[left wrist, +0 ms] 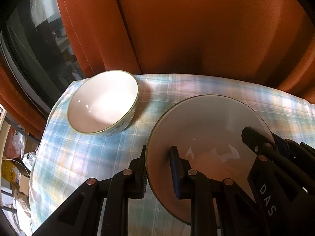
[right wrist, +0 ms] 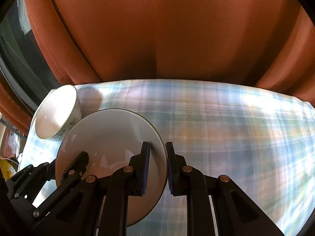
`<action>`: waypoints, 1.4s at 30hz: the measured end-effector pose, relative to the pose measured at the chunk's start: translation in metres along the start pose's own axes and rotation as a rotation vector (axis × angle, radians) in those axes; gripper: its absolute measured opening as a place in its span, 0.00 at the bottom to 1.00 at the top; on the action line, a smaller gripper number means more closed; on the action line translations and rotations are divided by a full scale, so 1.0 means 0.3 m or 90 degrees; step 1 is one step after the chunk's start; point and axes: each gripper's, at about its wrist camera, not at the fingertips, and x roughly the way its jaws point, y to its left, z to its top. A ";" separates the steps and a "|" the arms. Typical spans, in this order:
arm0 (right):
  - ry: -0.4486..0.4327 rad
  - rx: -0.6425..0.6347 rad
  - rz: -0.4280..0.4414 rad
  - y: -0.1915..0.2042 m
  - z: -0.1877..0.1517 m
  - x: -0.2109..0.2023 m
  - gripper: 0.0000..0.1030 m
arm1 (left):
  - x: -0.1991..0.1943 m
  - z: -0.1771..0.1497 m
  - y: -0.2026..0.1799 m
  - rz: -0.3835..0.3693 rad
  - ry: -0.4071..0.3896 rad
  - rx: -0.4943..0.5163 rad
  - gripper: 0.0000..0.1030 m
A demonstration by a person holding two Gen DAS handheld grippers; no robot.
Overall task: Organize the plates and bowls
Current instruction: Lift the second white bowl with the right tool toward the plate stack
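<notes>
We hold a white plate point(left wrist: 206, 129) between two grippers above the checked tablecloth point(left wrist: 78, 157). Our left gripper point(left wrist: 159, 169) pinches the plate's left rim; our right gripper point(right wrist: 158, 165) pinches its right rim. A white bowl point(left wrist: 104, 102) with a green rim sits upright near the tabletop's far left corner, in front of the orange curtain point(left wrist: 177, 29).

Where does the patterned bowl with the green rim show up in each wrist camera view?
Left wrist view: the patterned bowl sits left of centre, on the plaid tablecloth.
Right wrist view: it sits at the far left, behind the plate.
Shared landmark: that plate, gripped on both sides.
</notes>
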 end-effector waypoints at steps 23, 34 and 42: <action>-0.047 0.065 -0.076 0.099 -0.259 -0.461 0.19 | -0.369 -0.236 0.099 -0.087 -0.048 0.070 0.18; -0.046 0.126 -0.118 0.008 -0.457 -0.595 0.19 | -0.453 -0.394 -0.007 -0.129 -0.042 0.124 0.18; -0.038 0.131 -0.109 -0.112 -0.563 -0.655 0.19 | -0.506 -0.496 -0.127 -0.122 -0.031 0.125 0.18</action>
